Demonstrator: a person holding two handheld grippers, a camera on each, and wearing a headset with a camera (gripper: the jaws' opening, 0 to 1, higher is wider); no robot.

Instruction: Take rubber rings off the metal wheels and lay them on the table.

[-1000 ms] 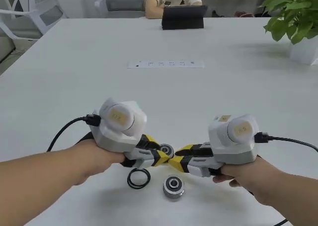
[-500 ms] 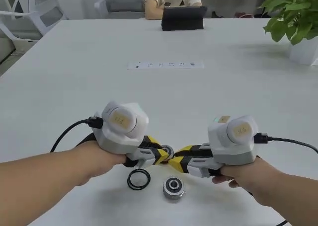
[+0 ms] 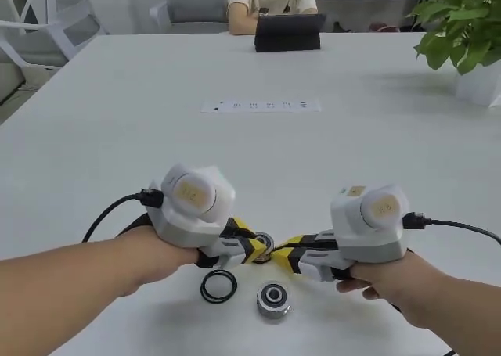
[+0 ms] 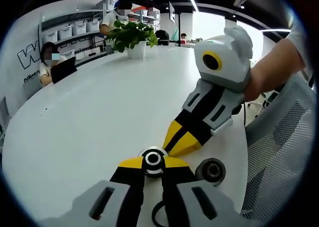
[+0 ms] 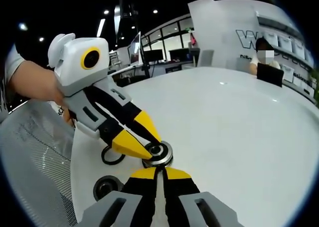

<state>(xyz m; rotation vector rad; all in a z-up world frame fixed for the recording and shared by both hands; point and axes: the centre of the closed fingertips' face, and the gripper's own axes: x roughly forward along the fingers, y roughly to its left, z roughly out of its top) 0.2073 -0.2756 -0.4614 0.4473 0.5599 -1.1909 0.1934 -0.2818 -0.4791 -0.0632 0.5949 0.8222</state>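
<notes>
My left gripper (image 3: 256, 249) (image 4: 152, 163) is shut on a small metal wheel (image 3: 262, 242) (image 4: 152, 158) (image 5: 158, 153), held just above the table. My right gripper (image 3: 279, 253) (image 5: 157, 172) meets it from the right. Its jaws are shut and pinch the wheel's rim, where its dark rubber ring (image 5: 160, 162) sits. A loose black rubber ring (image 3: 218, 285) (image 5: 113, 155) lies flat on the table just below the left gripper. A second metal wheel (image 3: 272, 300) (image 4: 212, 170) (image 5: 106, 187) lies beside that ring, under the two grippers' tips.
The white table (image 3: 258, 160) stretches far ahead. A white power strip (image 3: 261, 106) lies mid-table. A person sits behind a dark laptop (image 3: 287, 32) at the far end. A potted plant (image 3: 463, 27) stands at the far right. A mesh chair (image 4: 279, 152) is near the front edge.
The head view has shifted slightly. Both grippers stay joined at the held wheel, with the left one a little lower and further right. Ring and second wheel lie unmoved.
</notes>
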